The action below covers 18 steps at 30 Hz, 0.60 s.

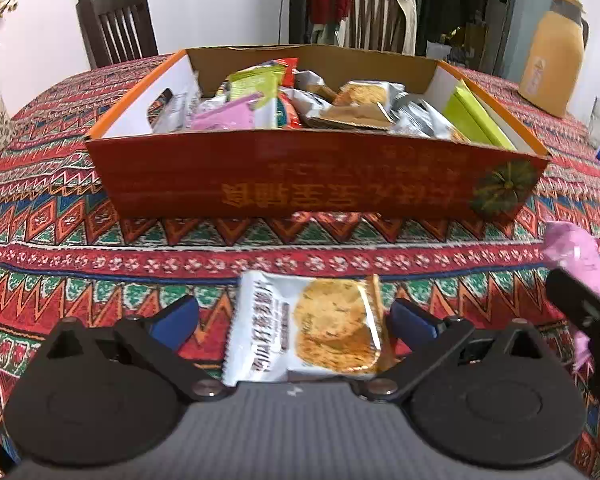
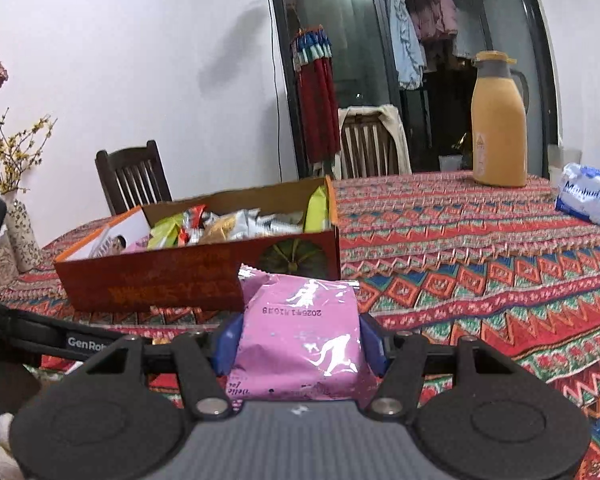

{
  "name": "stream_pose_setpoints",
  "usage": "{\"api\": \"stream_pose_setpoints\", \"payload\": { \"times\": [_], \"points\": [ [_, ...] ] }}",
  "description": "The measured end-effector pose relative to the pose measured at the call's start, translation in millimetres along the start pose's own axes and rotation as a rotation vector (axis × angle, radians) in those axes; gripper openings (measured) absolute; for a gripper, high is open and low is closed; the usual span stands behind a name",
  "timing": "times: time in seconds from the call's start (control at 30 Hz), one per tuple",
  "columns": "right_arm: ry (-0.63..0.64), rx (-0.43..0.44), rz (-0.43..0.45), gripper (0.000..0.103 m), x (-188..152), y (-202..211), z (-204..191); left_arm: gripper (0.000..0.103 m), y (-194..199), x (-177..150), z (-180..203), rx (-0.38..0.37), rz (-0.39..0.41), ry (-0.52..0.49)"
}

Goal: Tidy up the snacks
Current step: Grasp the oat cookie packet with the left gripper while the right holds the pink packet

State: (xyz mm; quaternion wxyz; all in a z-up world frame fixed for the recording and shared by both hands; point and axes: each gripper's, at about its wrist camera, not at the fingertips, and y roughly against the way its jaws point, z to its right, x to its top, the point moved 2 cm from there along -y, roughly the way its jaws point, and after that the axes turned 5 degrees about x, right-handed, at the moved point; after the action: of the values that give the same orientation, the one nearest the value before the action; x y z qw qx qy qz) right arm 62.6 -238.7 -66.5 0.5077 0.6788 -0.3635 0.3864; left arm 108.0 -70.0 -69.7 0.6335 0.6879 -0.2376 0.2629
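Note:
An open orange-red cardboard box (image 1: 300,176) (image 2: 160,280) holds several snack packets on the patterned tablecloth. In front of it a white cracker packet (image 1: 308,328) lies between the blue pads of my left gripper (image 1: 294,320). That gripper is open, and cloth shows between its left pad and the packet. My right gripper (image 2: 300,344) is shut on a pink snack packet (image 2: 300,332) above the cloth, near the box's right front corner. The pink packet (image 1: 572,252) and a black part of the right gripper also show at the right edge of the left wrist view.
An orange thermos jug (image 2: 498,128) (image 1: 552,56) and a blue-white tissue pack (image 2: 588,196) stand at the back right of the table. A patterned vase (image 2: 20,232) with twigs is at the left. Two wooden chairs (image 2: 134,176) stand behind the table.

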Motion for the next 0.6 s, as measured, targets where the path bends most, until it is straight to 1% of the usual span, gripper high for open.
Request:
{"api": "stream_pose_setpoints", "payload": {
  "times": [0.07,0.17,0.23,0.4,0.47,0.57,0.6],
  "points": [
    [-0.003,0.016,-0.003,0.061,-3,0,1,0.103,1,-2,6,0.011,0.014,-0.014],
    [-0.007,0.035,0.004,0.061,-4,1,1,0.103,2,-4,9,0.023,0.023,-0.008],
    [-0.009,0.046,0.007,0.061,-4,1,1,0.101,3,-4,9,0.021,0.027,-0.006],
    [-0.006,0.06,0.012,0.061,-5,2,1,0.079,10,-6,13,0.006,0.054,-0.021],
    [-0.004,0.06,0.012,0.061,-5,3,1,0.077,12,-7,15,0.007,0.062,-0.03],
    [0.002,0.058,0.012,0.061,-5,3,0,0.068,15,-9,17,-0.004,0.068,-0.039],
    [0.004,0.058,0.011,0.061,-5,4,0,0.067,16,-9,18,-0.007,0.069,-0.043]
  ]
}}
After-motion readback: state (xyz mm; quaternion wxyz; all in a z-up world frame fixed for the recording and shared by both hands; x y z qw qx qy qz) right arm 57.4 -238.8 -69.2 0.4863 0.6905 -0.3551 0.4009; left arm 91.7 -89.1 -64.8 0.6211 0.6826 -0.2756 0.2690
